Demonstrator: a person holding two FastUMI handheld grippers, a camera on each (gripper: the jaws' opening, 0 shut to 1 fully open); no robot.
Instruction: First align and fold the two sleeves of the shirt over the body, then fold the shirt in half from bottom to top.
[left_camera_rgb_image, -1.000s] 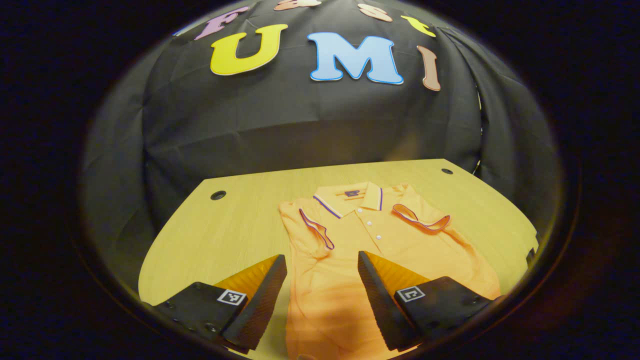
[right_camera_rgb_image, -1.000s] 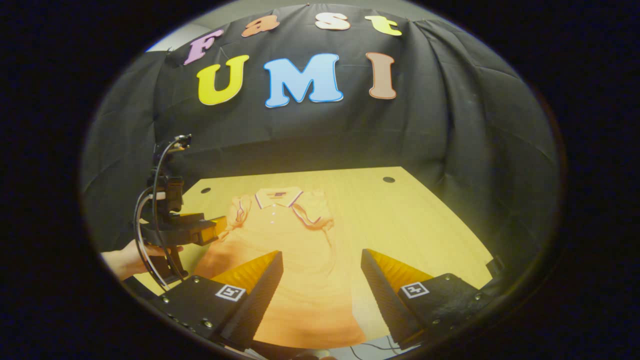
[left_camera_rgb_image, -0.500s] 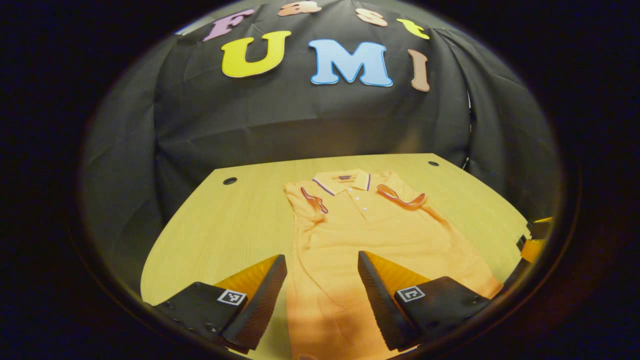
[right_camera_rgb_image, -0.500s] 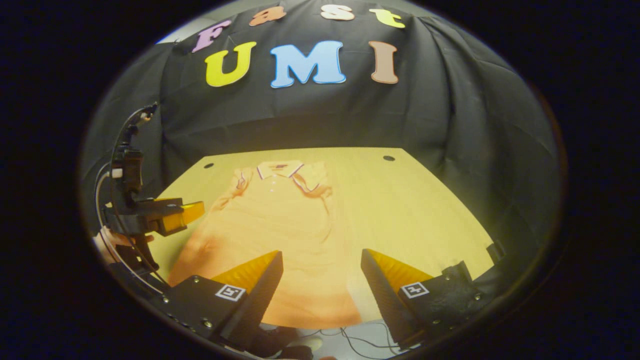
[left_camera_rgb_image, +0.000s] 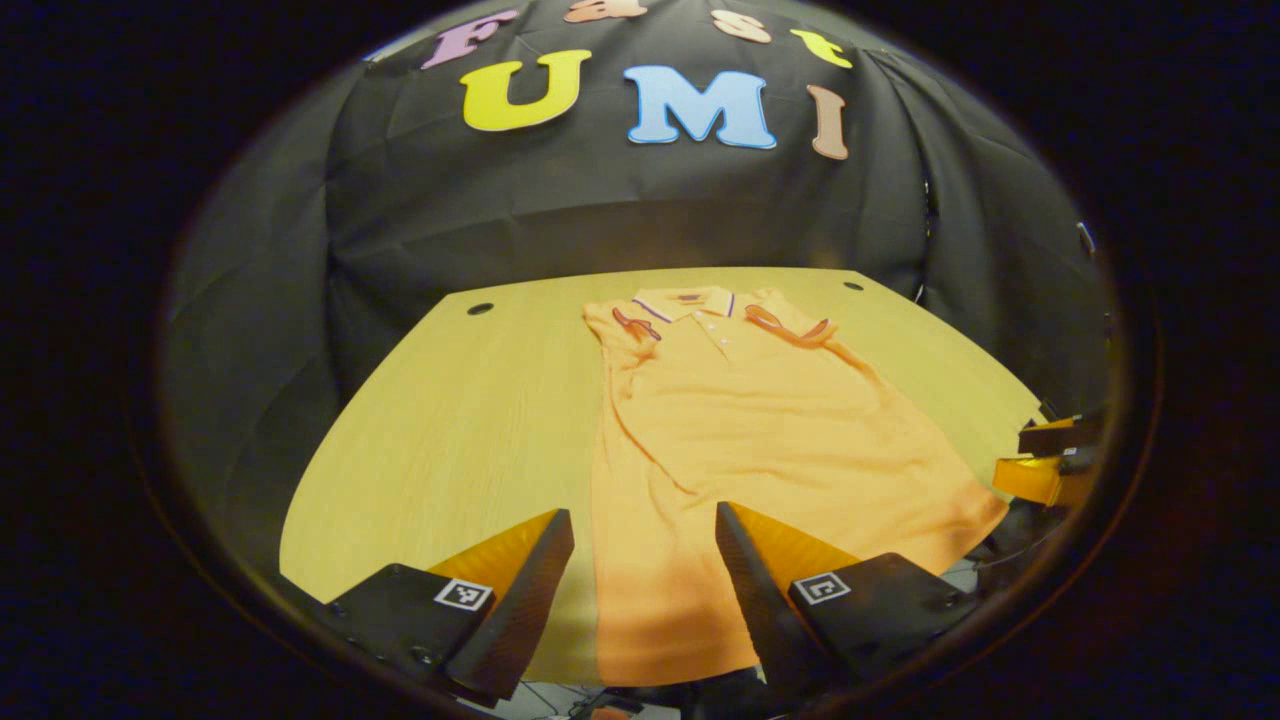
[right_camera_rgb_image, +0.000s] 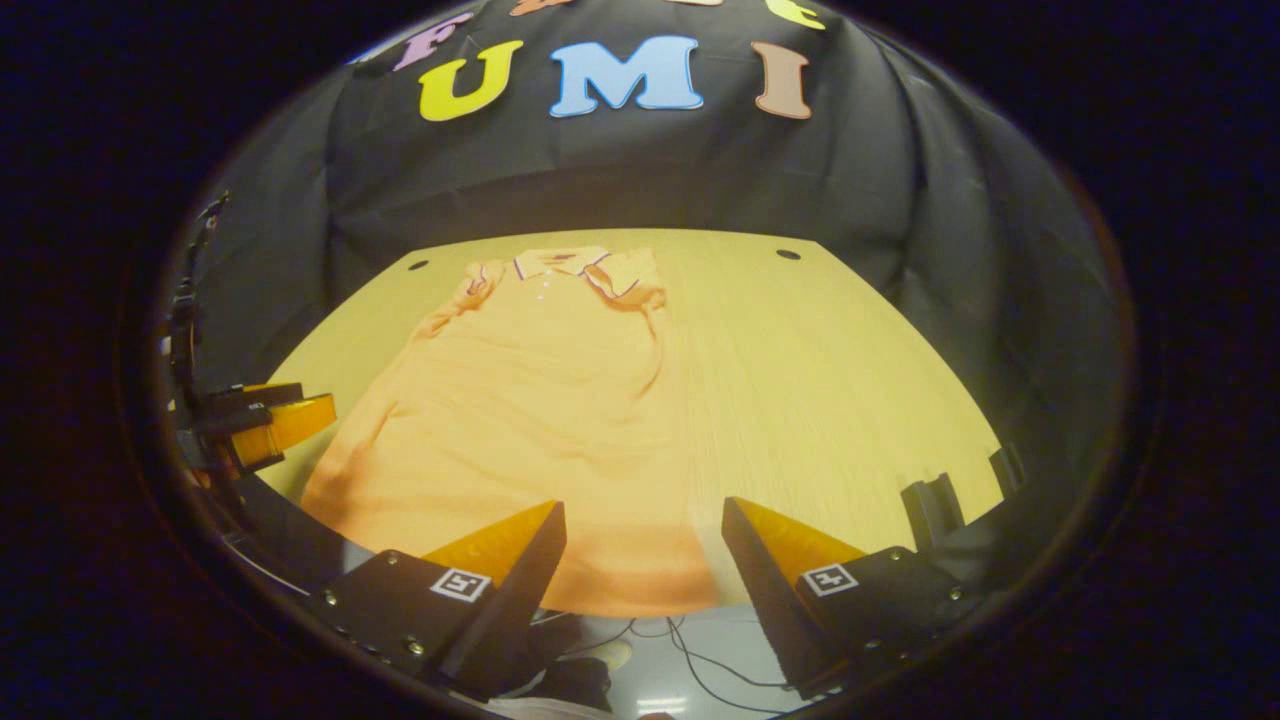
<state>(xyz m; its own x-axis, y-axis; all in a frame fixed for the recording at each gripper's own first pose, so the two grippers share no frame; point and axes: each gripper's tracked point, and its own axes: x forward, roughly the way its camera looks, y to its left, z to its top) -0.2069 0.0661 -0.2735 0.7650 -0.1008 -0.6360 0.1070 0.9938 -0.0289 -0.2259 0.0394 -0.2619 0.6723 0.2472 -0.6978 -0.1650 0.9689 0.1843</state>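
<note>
Orange shirt (right_camera_rgb_image: 530, 400) lies flat on the table (right_camera_rgb_image: 830, 400), right gripper (right_camera_rgb_image: 640, 570) spread above its hem

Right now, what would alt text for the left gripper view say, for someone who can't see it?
An orange polo shirt lies flat on a wooden table, collar at the far end and both sleeves folded over its body. The left gripper hovers open above the shirt's near hem, and the right gripper shows at the right edge.

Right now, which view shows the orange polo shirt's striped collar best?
The left gripper view: the striped collar of the orange polo shirt sits near centre, its placket buttons visible. In the right gripper view the collar appears smaller, up and to the left, with less detail.
</note>
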